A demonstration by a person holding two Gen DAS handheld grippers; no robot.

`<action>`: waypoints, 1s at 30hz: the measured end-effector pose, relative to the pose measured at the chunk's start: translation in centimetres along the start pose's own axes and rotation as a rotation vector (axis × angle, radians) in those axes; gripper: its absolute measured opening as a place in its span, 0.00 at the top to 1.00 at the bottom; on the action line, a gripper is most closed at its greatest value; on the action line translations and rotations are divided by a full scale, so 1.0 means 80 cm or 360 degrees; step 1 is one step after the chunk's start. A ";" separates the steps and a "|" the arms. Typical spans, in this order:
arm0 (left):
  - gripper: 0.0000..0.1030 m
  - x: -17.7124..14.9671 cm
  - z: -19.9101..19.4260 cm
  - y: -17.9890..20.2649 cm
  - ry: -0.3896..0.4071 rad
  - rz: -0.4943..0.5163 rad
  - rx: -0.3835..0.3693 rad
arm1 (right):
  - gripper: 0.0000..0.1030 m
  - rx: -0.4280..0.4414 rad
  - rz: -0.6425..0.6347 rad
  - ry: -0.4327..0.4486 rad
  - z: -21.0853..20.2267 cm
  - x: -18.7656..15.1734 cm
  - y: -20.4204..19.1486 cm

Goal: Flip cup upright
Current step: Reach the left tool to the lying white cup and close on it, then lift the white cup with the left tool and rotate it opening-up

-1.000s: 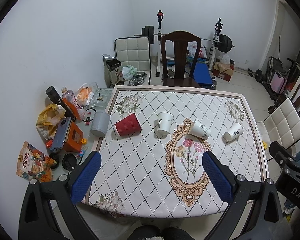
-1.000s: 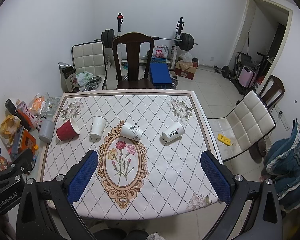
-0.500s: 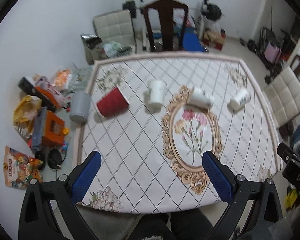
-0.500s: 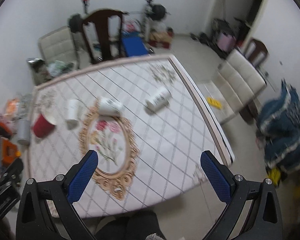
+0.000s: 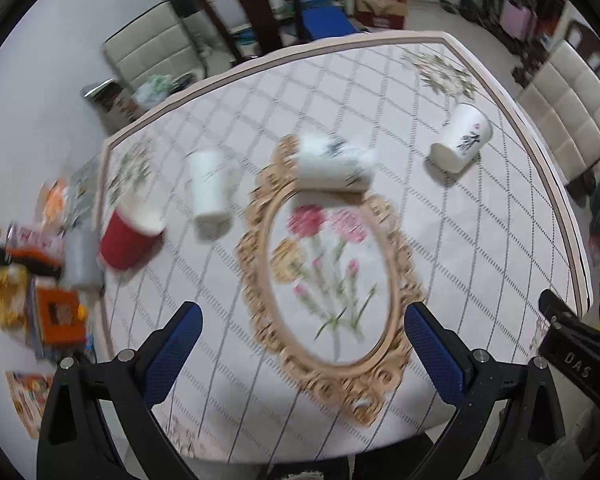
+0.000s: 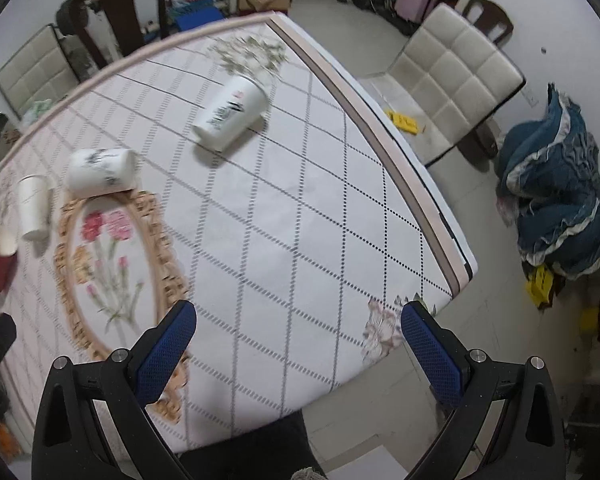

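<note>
Four cups lie across the table (image 6: 300,208), the red cup (image 5: 130,236) leftmost, then a white cup (image 5: 210,192), a printed cup (image 5: 334,164) and the far cup (image 6: 230,114), while the left gripper (image 5: 300,350) and right gripper (image 6: 298,344) hang above, both spread wide and empty.

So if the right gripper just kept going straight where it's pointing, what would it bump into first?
Probably just the table. The right gripper is open and empty, aimed at bare cloth. The nearest cup lies on its side farther along and a little left, so it would likely be missed, though depth is hard to judge.
</note>
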State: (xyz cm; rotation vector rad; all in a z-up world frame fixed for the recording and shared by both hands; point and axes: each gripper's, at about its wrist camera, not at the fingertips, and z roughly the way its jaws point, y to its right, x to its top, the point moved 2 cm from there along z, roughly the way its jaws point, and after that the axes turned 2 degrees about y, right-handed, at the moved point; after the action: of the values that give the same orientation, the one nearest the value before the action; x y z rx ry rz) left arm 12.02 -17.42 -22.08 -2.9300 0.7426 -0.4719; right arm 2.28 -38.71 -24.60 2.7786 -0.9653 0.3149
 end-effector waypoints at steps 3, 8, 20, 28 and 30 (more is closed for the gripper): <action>0.00 0.040 0.023 0.038 -0.0004 0.0124 -0.0016 | 0.00 -0.0014 0.0018 -0.0055 0.038 0.028 0.019; 0.00 0.109 0.070 0.099 -0.0002 0.0358 -0.0024 | 0.00 -0.0050 0.0036 -0.0137 0.100 0.074 0.042; 0.17 0.192 0.157 0.207 -0.0079 0.0722 -0.0134 | 0.00 -0.0116 0.0110 -0.0295 0.217 0.144 0.084; 0.24 0.195 0.193 0.247 -0.0176 0.0831 -0.0160 | 0.00 -0.0116 0.0106 -0.0318 0.240 0.157 0.099; 0.41 0.194 0.197 0.255 -0.0180 0.0862 -0.0160 | 0.00 -0.0114 0.0109 -0.0321 0.244 0.158 0.103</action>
State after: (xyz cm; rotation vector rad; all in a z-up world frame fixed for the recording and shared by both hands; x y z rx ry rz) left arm 20.70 -42.68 -35.93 -2.6397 1.5075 -0.2183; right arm 9.51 -57.20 -39.22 2.7553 -1.0953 0.0078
